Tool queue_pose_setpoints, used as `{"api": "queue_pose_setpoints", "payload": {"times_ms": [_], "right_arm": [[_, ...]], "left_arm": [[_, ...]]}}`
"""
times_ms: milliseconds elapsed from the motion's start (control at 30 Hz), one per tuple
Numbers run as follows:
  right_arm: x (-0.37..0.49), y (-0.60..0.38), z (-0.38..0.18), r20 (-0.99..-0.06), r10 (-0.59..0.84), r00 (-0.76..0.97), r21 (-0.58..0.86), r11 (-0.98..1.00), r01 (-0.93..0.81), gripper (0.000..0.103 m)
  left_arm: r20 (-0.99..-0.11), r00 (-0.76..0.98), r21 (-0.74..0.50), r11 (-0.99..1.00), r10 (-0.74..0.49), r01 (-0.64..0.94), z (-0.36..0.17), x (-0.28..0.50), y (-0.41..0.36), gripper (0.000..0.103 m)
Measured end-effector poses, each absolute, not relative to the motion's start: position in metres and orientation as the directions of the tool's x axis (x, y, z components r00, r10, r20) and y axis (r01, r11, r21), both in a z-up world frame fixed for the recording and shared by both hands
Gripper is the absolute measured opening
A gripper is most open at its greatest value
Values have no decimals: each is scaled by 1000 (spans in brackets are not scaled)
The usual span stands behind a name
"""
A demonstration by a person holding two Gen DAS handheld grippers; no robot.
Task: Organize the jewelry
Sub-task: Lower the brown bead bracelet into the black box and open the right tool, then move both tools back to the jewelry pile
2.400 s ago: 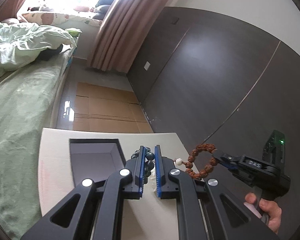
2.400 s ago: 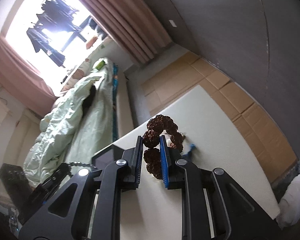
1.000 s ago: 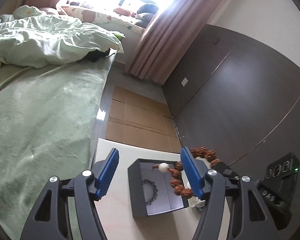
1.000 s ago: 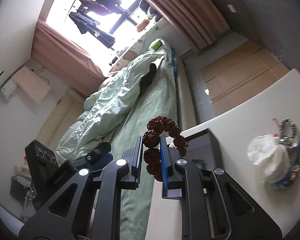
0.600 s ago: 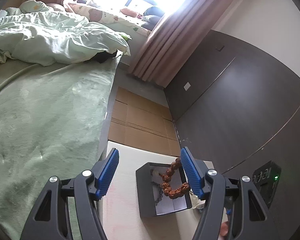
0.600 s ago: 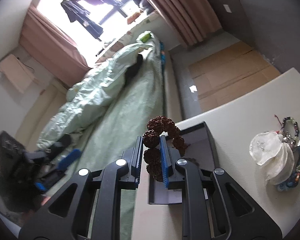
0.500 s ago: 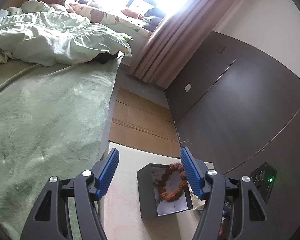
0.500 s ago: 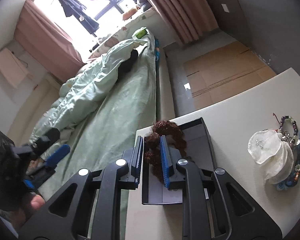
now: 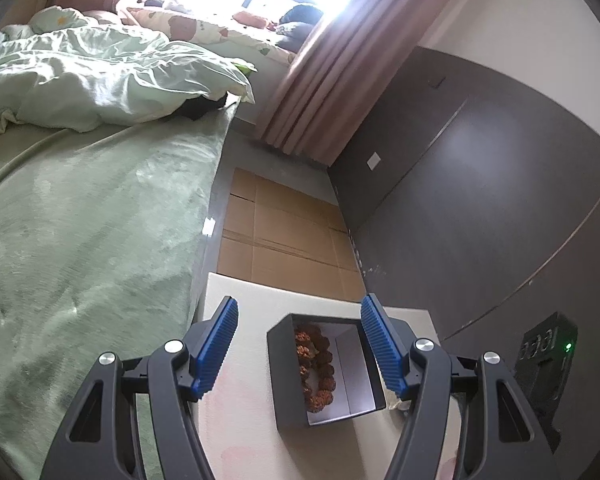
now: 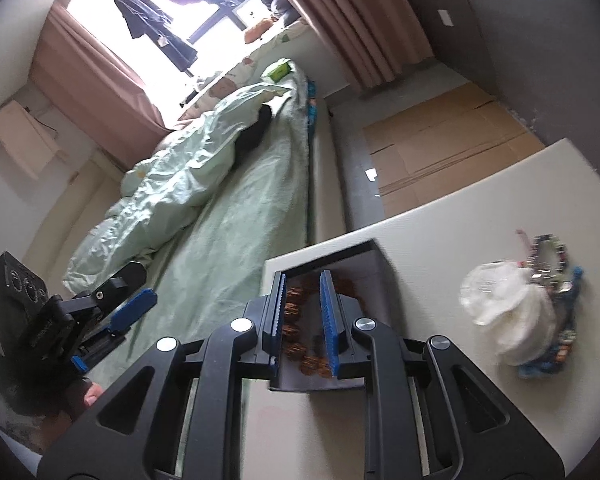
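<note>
Beyond both tools stretches a green-covered bed (image 9: 80, 232), with the pale desk (image 9: 244, 420) just below their fingers. Ahead of the left tool (image 9: 296, 344), whose jaws stand wide apart and empty, a dark open box (image 9: 288, 400) sits on the desk. Inside it, along the wall nearer the bed, lies the brown bead bracelet (image 9: 316, 368). Directly above the box hangs the right tool (image 10: 303, 320), its jaws opening, the bracelet showing between them but resting on the box floor. Right of this tool, a white pouch (image 10: 504, 312) and more beaded jewelry (image 10: 556, 260) lie together.
</note>
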State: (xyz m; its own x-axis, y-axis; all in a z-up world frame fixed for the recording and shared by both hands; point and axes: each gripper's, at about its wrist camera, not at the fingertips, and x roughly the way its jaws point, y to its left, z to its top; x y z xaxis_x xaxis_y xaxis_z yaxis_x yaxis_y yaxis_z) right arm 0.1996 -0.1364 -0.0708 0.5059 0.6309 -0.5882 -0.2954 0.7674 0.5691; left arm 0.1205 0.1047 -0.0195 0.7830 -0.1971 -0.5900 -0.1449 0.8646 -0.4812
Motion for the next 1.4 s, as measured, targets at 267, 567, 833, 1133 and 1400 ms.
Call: {"api": "queue_pose_setpoints", "payload": {"times_ms": [267,567,833,1133,1400], "right_arm": [[193,-169,-73,-663,534,526,506,836,-211,54],[186,-220,-71,-678,487,551,524,846,-102,89],[176,-249,-75,-715,459,527,504,861,-65,94],[165,-283,-80,-729,446,519,509,861,-25,94],[165,-318,-84,-730,444,519,539,842,38,94]], "left_arm": [[-621,758,-426,898,-199,-113,-28,126,70,81],[-634,751,-362,929,-184,-78,-33,124,34,95],[-649,738,-343,937,-184,-68,-41,121,8,95],[-664,721,-314,949,-198,-28,-50,122,-27,95],[-670,709,-308,951,-220,4,-59,131,-53,93]]}}
